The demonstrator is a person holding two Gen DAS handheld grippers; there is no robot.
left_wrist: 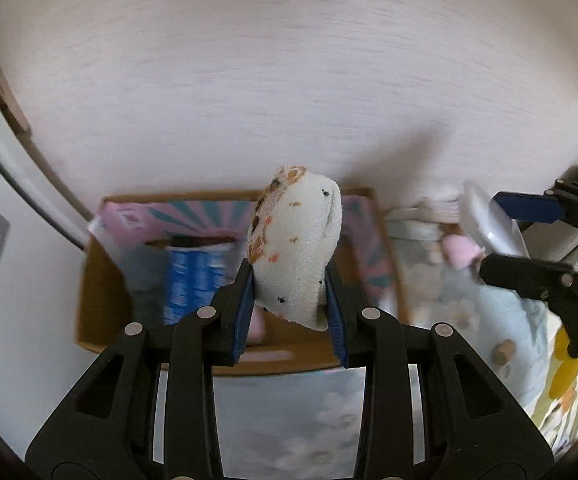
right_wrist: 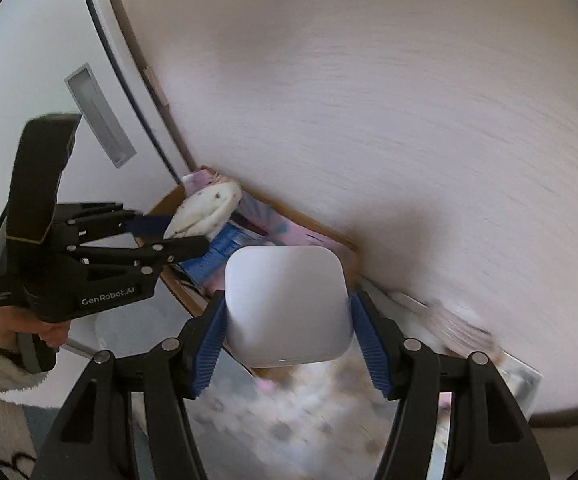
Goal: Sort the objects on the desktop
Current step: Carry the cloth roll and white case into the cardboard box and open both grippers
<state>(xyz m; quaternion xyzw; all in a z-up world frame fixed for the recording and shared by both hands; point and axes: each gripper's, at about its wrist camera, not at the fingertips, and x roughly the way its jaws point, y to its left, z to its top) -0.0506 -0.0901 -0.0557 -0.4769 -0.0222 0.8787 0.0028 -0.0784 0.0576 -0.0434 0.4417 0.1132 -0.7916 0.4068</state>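
Pale wood-grain wall [left_wrist: 289, 80] behind, filling most of both views, blurred by motion. Below it, against the wall, an open brown cardboard box [left_wrist: 89, 312] already stocked with a pink-and-teal printed packet and a blue-labelled pack, probably the sorting bin. Beside it, a light tray [right_wrist: 525, 380] over patterned cloth, contents too blurred to name. Higher up, clamped by its sides in the right claw [right_wrist: 287, 320], a white rounded-square plastic case [right_wrist: 285, 304], carried flat, likely for a steady set-down. Smaller, pinched upright in the left claw [left_wrist: 289, 304] above the box, a cream terry-cloth bundle with orange and black flecks [left_wrist: 297, 240], seemingly poised for dropping in.
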